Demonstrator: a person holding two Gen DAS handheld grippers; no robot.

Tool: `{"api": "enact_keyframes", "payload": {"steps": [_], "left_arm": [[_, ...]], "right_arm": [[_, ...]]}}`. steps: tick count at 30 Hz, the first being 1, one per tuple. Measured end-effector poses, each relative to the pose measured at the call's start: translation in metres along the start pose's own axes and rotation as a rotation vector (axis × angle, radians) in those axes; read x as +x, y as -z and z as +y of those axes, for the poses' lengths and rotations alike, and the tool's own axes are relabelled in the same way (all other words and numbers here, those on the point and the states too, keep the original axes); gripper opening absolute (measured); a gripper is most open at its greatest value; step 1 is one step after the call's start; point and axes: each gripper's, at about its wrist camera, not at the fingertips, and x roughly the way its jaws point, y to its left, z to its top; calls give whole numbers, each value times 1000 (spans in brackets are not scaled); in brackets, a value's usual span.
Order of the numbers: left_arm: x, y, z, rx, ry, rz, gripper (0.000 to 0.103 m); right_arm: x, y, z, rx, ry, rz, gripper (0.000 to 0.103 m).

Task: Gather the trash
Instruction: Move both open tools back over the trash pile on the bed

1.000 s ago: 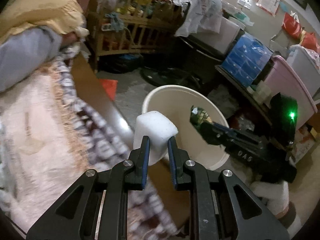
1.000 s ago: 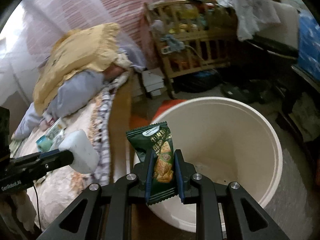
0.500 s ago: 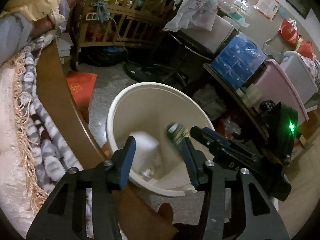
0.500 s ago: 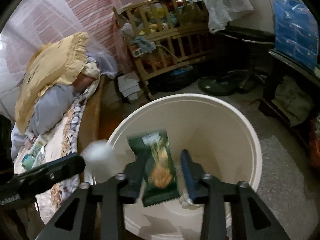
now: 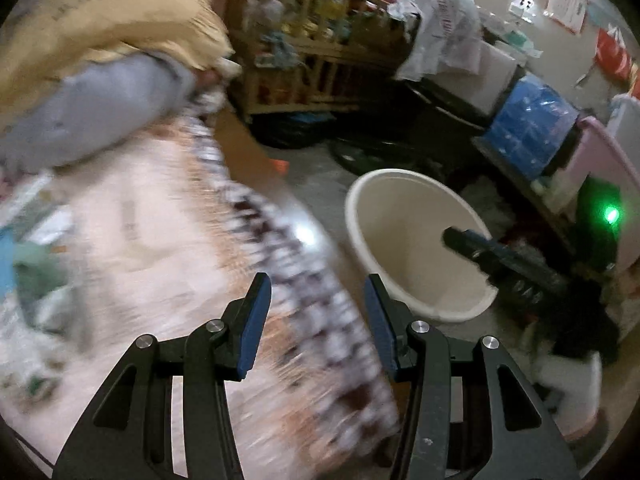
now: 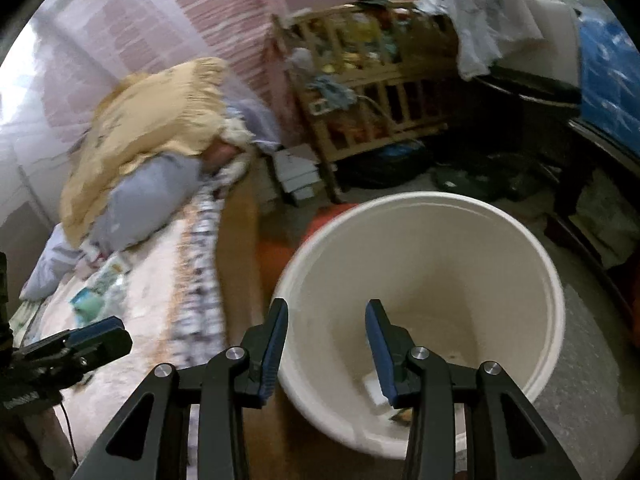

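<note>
Both grippers are seen empty, fingers spread wide apart. The left gripper is held over the patterned blanket edge of the bed, with the cream bucket ahead and to the right of its fingers. The right gripper is held over the near rim of the bucket, its right finger above the opening. Trash is noted inside the bucket: a white scrap and a bit of coloured wrapper lie on the bottom, just beside and under the right finger. More loose items, judged to be trash, are seen on the bed well left of the right gripper's fingers: a greenish packet and paper pieces; detail is lost to motion blur. The step in hand is judged to be the gap between a drop and the next pick. The next move would call for a reach back over the bed with the fingers kept apart. The wooden bed rail lies between bed and bucket and should be cleared. Open room is available above the bed; floor beyond the bucket is cluttered.
</note>
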Motion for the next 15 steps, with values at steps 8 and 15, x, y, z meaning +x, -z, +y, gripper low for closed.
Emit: {"api": "enact_keyframes", "payload": {"steps": [8, 15], "left_arm": [[-83, 46, 41, -2, -137, -68, 46], [-130, 73, 72, -26, -214, -93, 46]], "right_arm": [[-31, 22, 78, -49, -80, -5, 40], [-57, 38, 137, -104, -144, -7, 43]]}}
